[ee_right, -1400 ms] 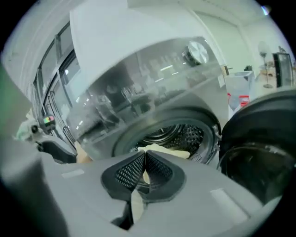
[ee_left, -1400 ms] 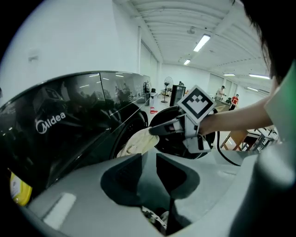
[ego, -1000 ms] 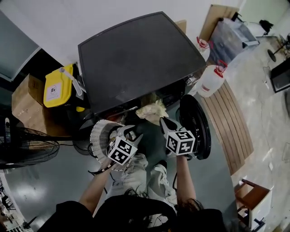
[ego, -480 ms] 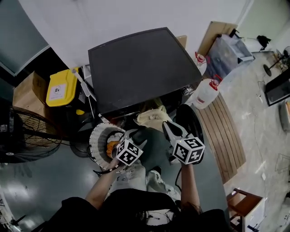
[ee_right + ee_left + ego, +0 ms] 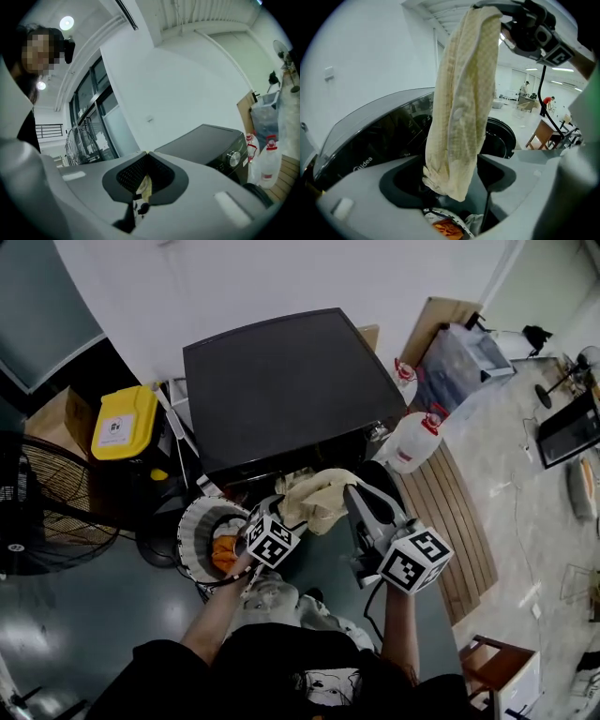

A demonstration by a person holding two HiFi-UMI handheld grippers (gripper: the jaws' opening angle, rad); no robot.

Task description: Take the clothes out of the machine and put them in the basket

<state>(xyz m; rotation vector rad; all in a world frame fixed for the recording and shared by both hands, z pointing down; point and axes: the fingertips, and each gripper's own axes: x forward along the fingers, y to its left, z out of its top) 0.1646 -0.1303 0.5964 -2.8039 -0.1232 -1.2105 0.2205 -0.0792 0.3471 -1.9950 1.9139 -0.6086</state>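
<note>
Head view: the black front-loading washing machine (image 5: 281, 381) stands ahead, and the white round slatted basket (image 5: 190, 531) sits on the floor just beside its front, to the left, already holding an orange garment (image 5: 223, 549). The right gripper (image 5: 350, 491) holds a pale yellow cloth (image 5: 319, 498) up in front of the machine, between the machine's front and the basket. Judged reason for the height: the hanging end has to clear the basket rim. The left gripper (image 5: 270, 517) sits low, near the basket's right edge, angled toward the cloth, likely ready to steady or gather the loose end. Left gripper view: the jaws stand apart with nothing pressed between them. The cloth hangs as a long drape ahead of the gap, its upper end at the right gripper and its lower end free above the basket contents. Right gripper view: the jaws are closed together with a fold of the yellow fabric pinched at the tips. The gripper points about level, so the cloth's weight hangs below the grip. Task judged partway through; this piece is not yet in the basket.
</note>
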